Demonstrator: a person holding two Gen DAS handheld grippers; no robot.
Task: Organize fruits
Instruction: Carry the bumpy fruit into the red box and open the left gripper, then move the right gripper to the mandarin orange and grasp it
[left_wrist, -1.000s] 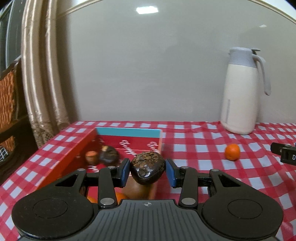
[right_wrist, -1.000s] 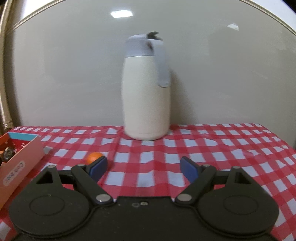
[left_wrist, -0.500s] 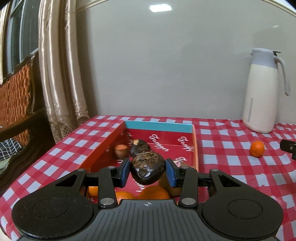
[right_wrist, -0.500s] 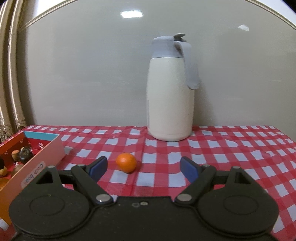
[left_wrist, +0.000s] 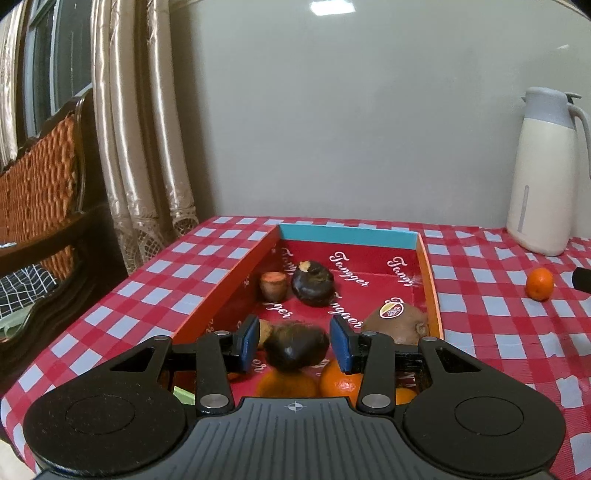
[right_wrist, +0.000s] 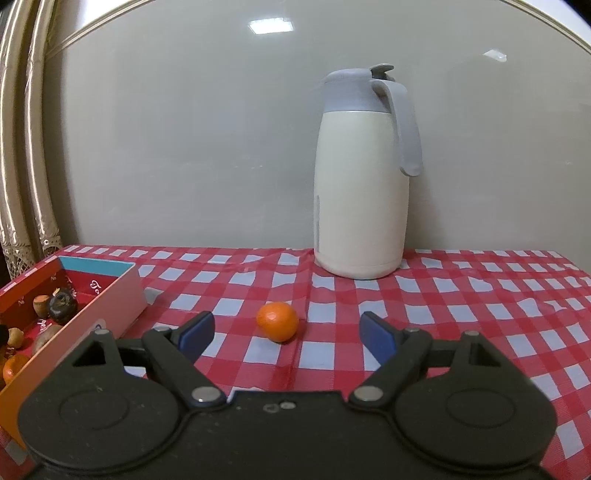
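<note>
just spreading the left tongs (left_wrist: 293, 345), letting the dark fruit (left_wrist: 295, 349) drop into the box (left_wrist: 229, 280); holding the right tongs (right_wrist: 286, 334) spread near the tangerine (right_wrist: 277, 321), likely next.

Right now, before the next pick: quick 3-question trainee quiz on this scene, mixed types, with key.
1. True or false: the loose mandarin lies inside the red box.
2. The right gripper is: A) open and empty; B) shut on the mandarin; C) shut on a jug handle.
3. Fill in: the one fruit in the box with a sticker on it is the ____.

Key
1. False: it sits on the checked tablecloth, apart from the box.
2. A.
3. kiwi.
</note>
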